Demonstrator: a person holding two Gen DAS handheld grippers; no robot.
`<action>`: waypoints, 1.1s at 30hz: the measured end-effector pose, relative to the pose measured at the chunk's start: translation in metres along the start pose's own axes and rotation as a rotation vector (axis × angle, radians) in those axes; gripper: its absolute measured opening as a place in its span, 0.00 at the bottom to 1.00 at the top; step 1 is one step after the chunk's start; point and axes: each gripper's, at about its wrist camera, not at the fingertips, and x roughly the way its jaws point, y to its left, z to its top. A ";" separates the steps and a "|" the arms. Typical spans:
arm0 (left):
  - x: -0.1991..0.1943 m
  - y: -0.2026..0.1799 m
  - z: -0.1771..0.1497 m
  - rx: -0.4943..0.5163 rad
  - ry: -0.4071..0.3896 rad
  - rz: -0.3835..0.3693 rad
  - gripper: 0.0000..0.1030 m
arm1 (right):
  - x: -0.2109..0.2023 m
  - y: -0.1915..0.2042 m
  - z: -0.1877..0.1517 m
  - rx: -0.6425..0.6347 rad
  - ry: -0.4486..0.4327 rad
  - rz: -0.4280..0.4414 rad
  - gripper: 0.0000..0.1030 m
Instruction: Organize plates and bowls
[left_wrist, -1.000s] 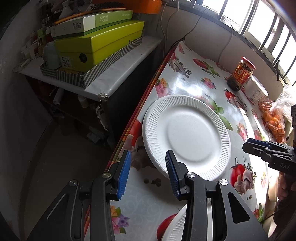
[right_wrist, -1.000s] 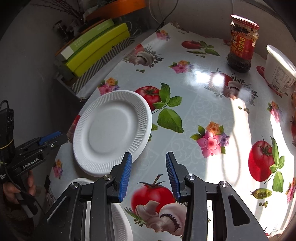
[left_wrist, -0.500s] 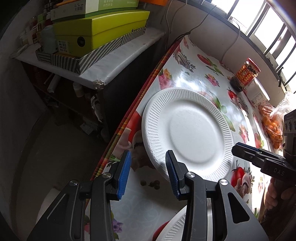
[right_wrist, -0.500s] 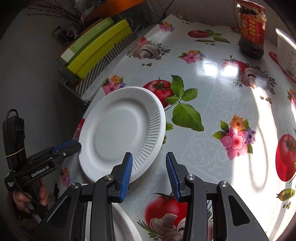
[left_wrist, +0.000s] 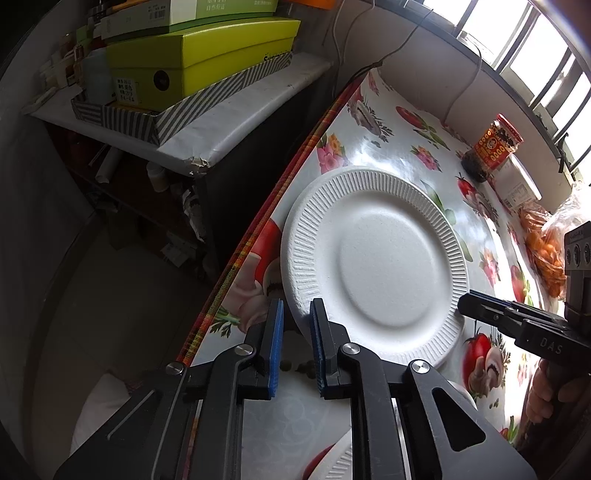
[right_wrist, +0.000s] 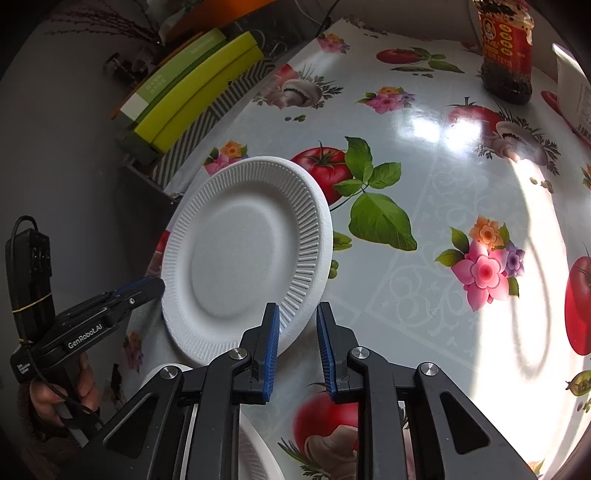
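Note:
A white ribbed paper plate lies near the left edge of the flowered table. My left gripper has its jaws closing on the plate's near-left rim, which sits between the blue pads. In the right wrist view that gripper pinches the rim's left edge. My right gripper is also closing, with the near-right rim between its pads. The left wrist view shows the right gripper nipping that edge. A second white plate lies under the grippers, mostly hidden.
A red-labelled sauce jar, a white tub and a bag of orange fruit stand at the far right. Left of the table edge, a lower shelf carries green boxes. A hand holds the left gripper.
Both grippers' jaws have narrowed from wide apart onto the plate's rim. Both views have drawn a little closer to the plate.

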 end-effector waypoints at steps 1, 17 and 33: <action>0.000 0.000 0.000 0.001 0.001 0.001 0.14 | 0.000 0.000 0.000 0.000 0.000 0.001 0.20; 0.002 0.013 0.004 -0.069 0.002 -0.057 0.11 | -0.003 -0.003 -0.003 0.021 -0.004 0.000 0.16; 0.001 0.009 0.005 -0.062 -0.011 -0.057 0.11 | -0.002 -0.004 -0.003 0.034 -0.005 -0.006 0.16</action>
